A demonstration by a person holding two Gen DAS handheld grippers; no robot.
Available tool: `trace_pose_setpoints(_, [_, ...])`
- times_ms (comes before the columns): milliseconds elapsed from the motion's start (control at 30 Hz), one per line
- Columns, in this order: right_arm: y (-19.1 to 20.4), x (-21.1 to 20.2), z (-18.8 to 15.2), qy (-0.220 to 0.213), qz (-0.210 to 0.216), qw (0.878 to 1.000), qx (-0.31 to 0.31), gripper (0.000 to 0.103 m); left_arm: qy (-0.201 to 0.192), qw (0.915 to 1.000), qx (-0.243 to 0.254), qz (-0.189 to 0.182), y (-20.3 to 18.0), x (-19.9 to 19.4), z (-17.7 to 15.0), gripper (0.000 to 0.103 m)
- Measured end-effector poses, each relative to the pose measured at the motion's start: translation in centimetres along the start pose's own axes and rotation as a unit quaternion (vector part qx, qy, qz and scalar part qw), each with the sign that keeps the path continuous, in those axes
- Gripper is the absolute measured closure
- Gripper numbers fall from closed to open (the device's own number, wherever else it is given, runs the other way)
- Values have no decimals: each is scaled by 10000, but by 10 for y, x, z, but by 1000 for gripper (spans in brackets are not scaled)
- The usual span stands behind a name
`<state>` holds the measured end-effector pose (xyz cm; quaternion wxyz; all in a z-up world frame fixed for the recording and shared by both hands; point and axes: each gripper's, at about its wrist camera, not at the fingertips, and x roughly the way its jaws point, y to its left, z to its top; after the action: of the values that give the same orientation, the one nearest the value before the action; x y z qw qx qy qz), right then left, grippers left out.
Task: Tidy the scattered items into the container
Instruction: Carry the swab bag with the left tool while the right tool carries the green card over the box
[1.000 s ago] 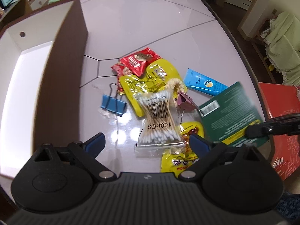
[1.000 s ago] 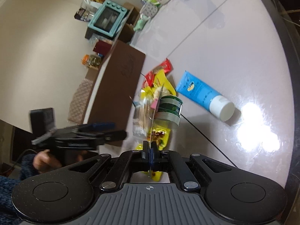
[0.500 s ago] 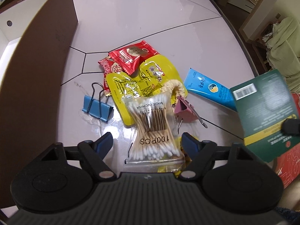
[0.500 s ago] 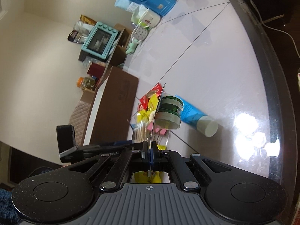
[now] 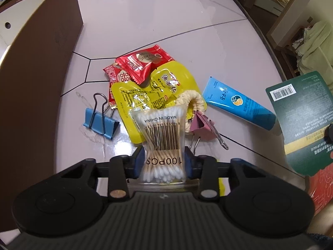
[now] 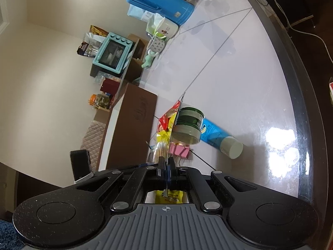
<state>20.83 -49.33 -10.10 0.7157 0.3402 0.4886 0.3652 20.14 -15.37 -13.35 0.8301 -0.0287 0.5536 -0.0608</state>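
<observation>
Left tongs (image 5: 164,162) point steeply downward, jaws closing on a packet pinched between them. Right tongs (image 6: 166,167) are clamped tight, tilted slightly downward.

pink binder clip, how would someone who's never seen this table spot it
Start at the tall brown box on the pale table and look toward the pile of snack packets beside it. The pink binder clip lies at the pile's edge, between the bag of cotton swabs and the blue tube. The only other clip is blue, across the pile.
</observation>
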Motion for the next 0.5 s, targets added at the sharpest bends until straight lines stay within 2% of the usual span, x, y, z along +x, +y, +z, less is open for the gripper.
trace_pose_setpoints(500, [26,5,8,-165,407,9989,-143,103,-1047,9943,-174,-123,3,-105,-7,74])
